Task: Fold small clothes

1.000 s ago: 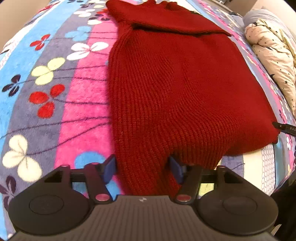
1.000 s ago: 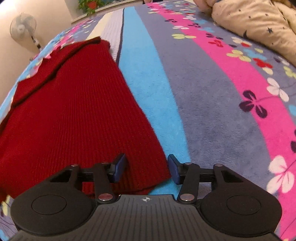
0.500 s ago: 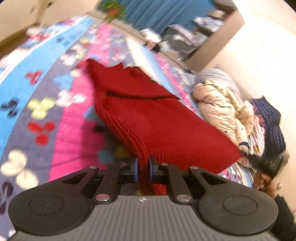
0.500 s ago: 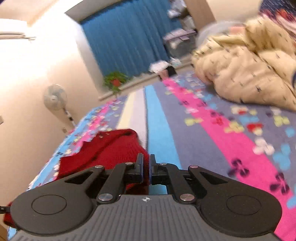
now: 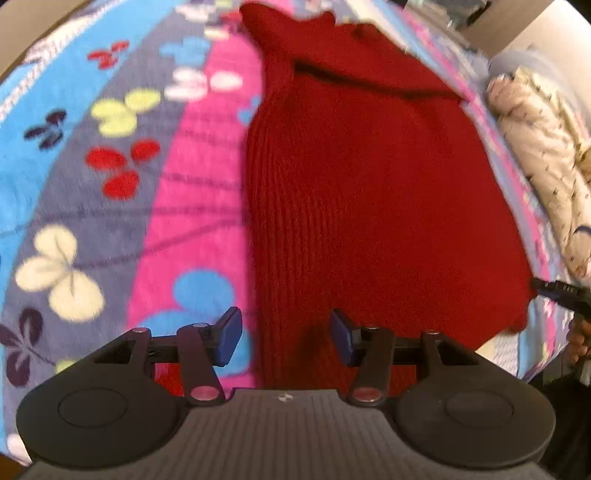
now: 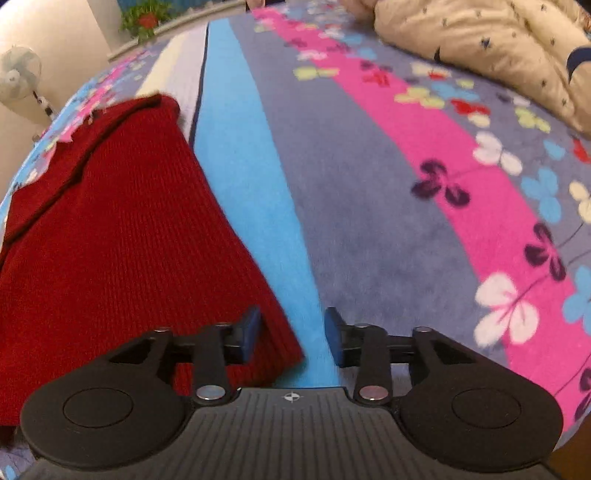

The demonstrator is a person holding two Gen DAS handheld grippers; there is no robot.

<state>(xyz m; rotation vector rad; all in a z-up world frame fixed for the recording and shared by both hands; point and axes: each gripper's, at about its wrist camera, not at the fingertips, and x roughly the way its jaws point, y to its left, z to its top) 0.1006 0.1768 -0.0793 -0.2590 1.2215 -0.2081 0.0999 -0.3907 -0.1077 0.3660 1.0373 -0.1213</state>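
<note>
a red knit sweater [image 5: 369, 184] lies flat on a striped, flowered blanket [image 5: 110, 206], its near hem toward both grippers and a folded band of knit across its far end. in the left wrist view the left gripper [image 5: 286, 338] points down at the near-left corner of the sweater; its jaws are opening, the blue pads stand apart, and the sweater's left edge runs between them without either pad pressing on it. in the right wrist view the sweater [image 6: 122, 240] fills the left half, on the blanket [image 6: 369, 184]. the right gripper [image 6: 291, 338] is over the sweater's near-right corner; its jaws are opening too, the left pad above the knit, the right pad above the blue stripe just beside the sweater, nothing clamped. a cream quilt [image 6: 491, 48] with small dark stars is bunched well off to the right of the sweater. beyond the sweater's far-left end stand a fan [image 6: 20, 74] and a potted plant [image 6: 146, 18].
</note>
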